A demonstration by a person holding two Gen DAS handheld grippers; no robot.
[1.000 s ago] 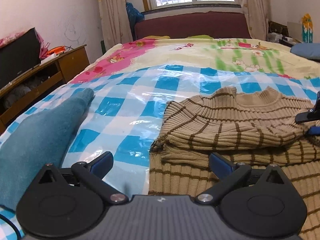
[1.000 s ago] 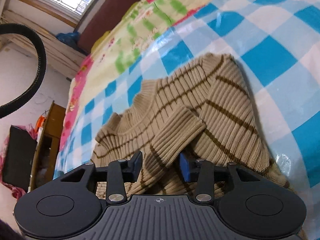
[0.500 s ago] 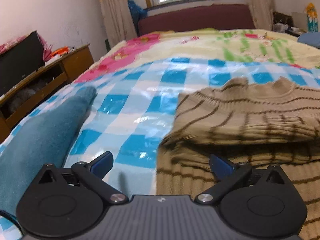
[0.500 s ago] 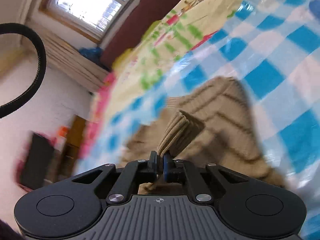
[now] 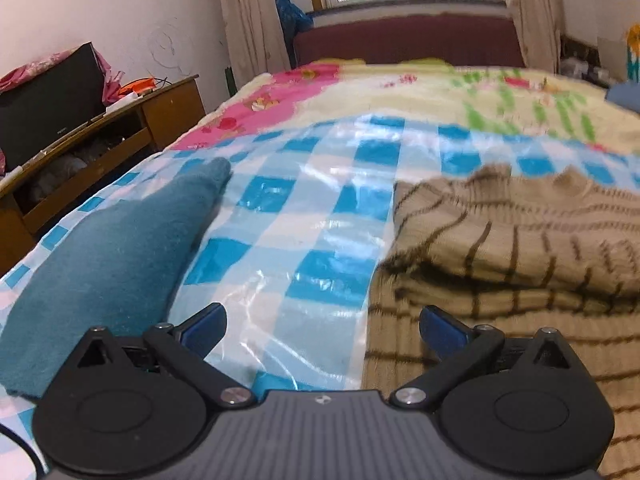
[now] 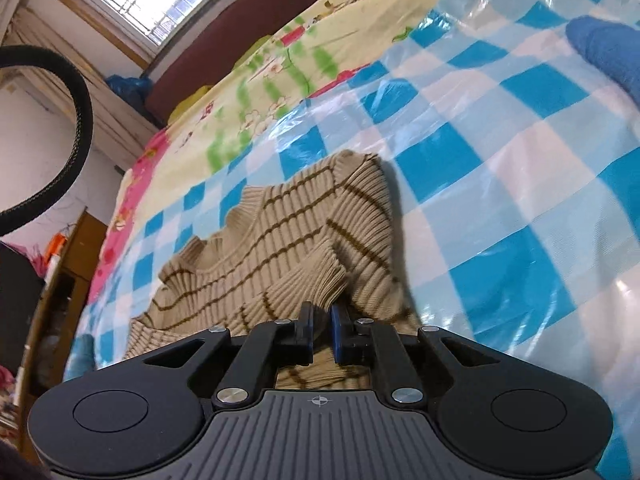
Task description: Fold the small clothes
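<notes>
Sweater (image 6: 280,236) on the checked sheet (image 6: 500,184), collar far end; folded cuff (image 6: 316,280) right at the right gripper (image 6: 320,314), jaws just opening to a slit, cuff apparently freed; left gripper (image 5: 322,320) spread, empty, further off.

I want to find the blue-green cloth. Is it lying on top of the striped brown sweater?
No, the teal fuzzy cloth lies on the checked plastic sheet, apart from the tan striped knit sweater.
</notes>
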